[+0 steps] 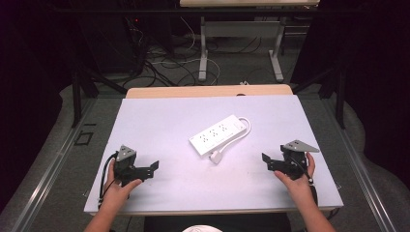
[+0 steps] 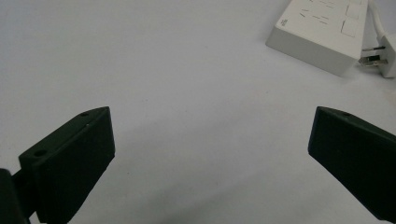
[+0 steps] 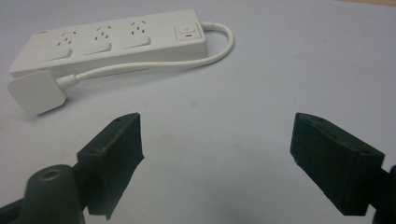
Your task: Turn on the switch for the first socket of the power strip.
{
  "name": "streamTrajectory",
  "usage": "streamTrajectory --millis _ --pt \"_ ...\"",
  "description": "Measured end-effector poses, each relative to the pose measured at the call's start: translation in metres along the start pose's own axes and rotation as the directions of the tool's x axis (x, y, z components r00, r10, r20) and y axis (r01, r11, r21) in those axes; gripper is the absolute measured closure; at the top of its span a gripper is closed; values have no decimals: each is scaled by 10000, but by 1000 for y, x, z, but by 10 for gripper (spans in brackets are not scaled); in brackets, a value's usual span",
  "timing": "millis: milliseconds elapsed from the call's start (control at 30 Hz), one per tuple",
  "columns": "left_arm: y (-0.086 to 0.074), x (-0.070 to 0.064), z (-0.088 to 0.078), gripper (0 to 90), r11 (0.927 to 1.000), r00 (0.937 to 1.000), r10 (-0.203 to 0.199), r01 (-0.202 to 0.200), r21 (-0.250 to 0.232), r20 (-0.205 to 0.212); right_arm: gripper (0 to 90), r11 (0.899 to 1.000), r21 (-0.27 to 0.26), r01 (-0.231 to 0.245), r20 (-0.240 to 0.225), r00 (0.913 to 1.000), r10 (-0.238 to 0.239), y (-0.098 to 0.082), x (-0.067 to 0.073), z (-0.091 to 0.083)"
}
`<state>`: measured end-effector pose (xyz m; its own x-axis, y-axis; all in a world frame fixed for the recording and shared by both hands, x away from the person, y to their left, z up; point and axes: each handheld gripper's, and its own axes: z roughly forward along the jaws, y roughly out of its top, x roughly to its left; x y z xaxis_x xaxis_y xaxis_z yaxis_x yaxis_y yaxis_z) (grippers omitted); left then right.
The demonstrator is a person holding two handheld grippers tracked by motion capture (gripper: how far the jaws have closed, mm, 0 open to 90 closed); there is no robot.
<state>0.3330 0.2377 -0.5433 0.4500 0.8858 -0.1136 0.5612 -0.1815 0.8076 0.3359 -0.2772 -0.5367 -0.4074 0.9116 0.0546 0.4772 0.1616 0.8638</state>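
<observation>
White table (image 1: 159, 121) holds a power strip (image 1: 217, 134) (plug (image 1: 216, 156) beside) between both released hand-held grippers, left (image 1: 153, 168), right (image 1: 266, 161).

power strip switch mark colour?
Red, on the white power strip's switch; right gripper view shows it best.

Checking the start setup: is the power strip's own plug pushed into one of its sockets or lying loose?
Loose. The plug lies flat on the table beside the power strip, its sockets empty.

Lab — black curtains (image 1: 29, 72), loose floor cables (image 1: 164, 65), white-topped test table (image 1: 159, 121), second desk (image 1: 241, 29) behind.
</observation>
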Motion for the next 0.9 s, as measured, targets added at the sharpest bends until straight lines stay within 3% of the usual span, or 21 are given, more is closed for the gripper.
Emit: streamTrajectory --millis 267,600,900 --pt "-1 1 -5 5 9999 9999 138 -138 15 -79 241 9977 444 504 -182 9986 -496 -1 7 5" --pt "-3 0 -8 5 10000 10000 62 -63 -69 -61 300 9935 452 1045 -277 9943 -1034 1 14 7" --pt "-3 -1 -6 4 9999 10000 92 -92 -58 -24 353 9930 636 996 -342 9946 -976 0 12 9"
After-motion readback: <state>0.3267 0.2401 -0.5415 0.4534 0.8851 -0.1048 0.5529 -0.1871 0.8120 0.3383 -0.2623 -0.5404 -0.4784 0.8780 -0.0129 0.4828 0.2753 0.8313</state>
